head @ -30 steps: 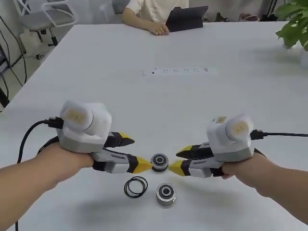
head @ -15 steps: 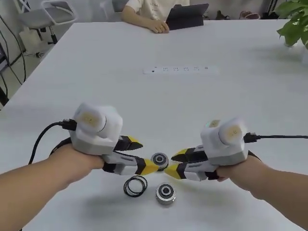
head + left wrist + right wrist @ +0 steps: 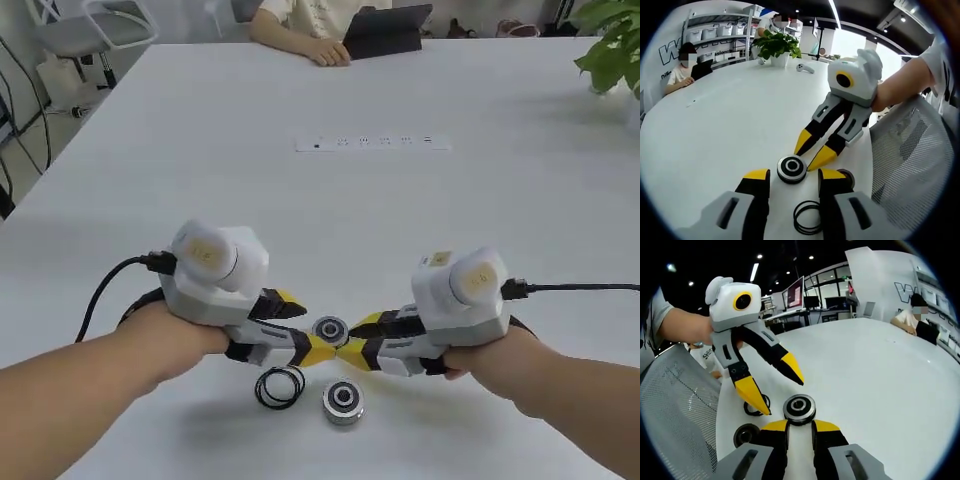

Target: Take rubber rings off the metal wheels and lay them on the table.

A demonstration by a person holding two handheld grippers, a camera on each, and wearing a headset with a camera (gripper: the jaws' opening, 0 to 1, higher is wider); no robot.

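Our left gripper (image 3: 308, 326) and right gripper (image 3: 356, 337) both have their jaws apart and empty, either side of the metal wheel (image 3: 330, 328) on the worktop (image 3: 330, 220). The rubber ring (image 3: 779, 171) looks stretchy and grippy, so we'd pinch its rim. The wheel probably rolls.

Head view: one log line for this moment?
left gripper open | right gripper open | wheel between their tips | rings, second wheel on table

Office setting here, open-plan: a long white meeting table (image 3: 200, 150) with a power strip (image 3: 372, 144) on top, a person (image 3: 300, 20) at a laptop (image 3: 385, 30), a swivel chair (image 3: 90, 30), a potted plant (image 3: 774, 47), shelves of storage bins (image 3: 715, 37) and monitors (image 3: 795, 292) behind.
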